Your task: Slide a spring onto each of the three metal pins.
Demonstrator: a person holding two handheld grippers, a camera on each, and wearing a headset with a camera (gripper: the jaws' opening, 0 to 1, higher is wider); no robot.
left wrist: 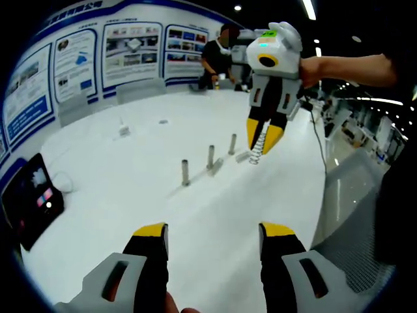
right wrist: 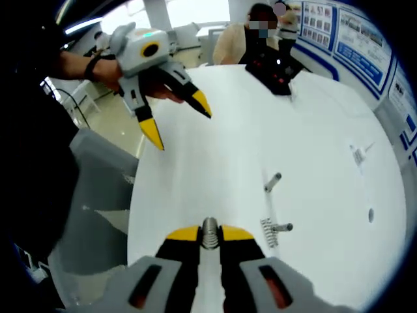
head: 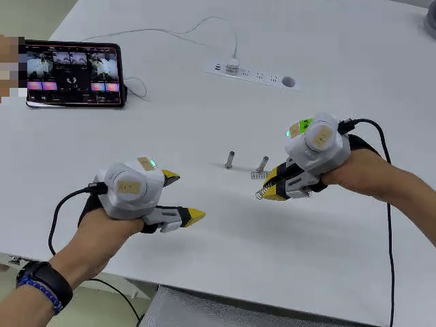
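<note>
Two upright metal pins (head: 229, 159) (head: 261, 165) stand mid-table. In the left gripper view all three pins (left wrist: 185, 172) (left wrist: 210, 156) (left wrist: 232, 143) form a row. A loose spring (head: 257, 175) lies at the foot of the second pin; in the right gripper view this spring (right wrist: 267, 229) is beside the pin (right wrist: 281, 227). My right gripper (head: 271, 191) hovers just right of the pins, shut on a spring (head: 261, 193) (right wrist: 208, 232) that sticks out past its tips. My left gripper (head: 182, 197) (left wrist: 214, 229) is open and holds nothing, low and left of the pins.
A tablet (head: 73, 73) lies at the far left, and a white power strip (head: 255, 75) with its cable at the back. The table's (head: 204, 259) front edge runs close below the grippers. A person (right wrist: 260, 32) sits across the table.
</note>
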